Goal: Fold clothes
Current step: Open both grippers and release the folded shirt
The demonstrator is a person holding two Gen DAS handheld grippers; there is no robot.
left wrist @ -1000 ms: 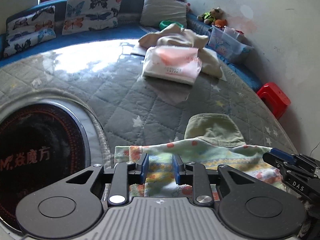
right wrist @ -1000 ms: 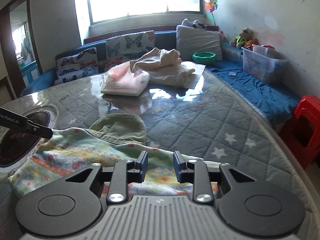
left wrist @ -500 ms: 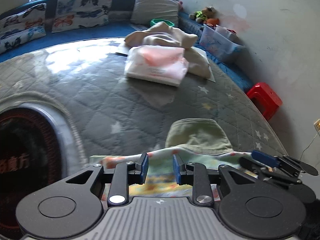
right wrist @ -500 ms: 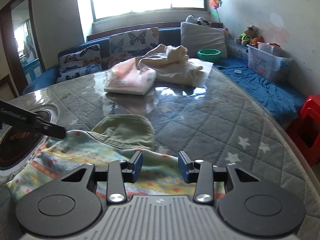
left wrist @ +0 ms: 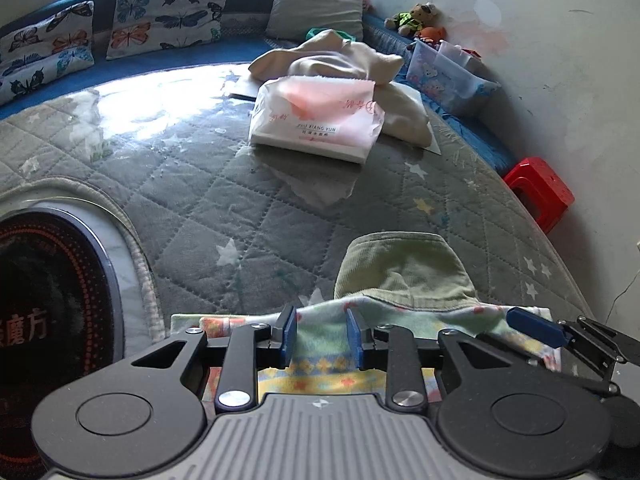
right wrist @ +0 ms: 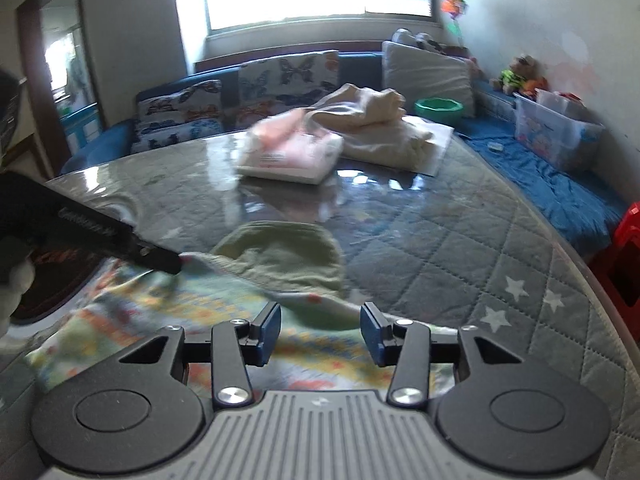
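Left wrist view: left claw (left wrist: 321,336) is apart w/ the colourful printed cotton garment (left wrist: 340,376) edge between its pads, prob. pinning the fold line. Right claw (right wrist: 320,334) is opening over the same garment, flat on the grey quilted counter (right wrist: 440,240), likely letting go.

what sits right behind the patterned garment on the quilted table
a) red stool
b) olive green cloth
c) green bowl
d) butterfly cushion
b: the olive green cloth lies against the far edge of the patterned garment, partly tucked under it; the rest are far off.
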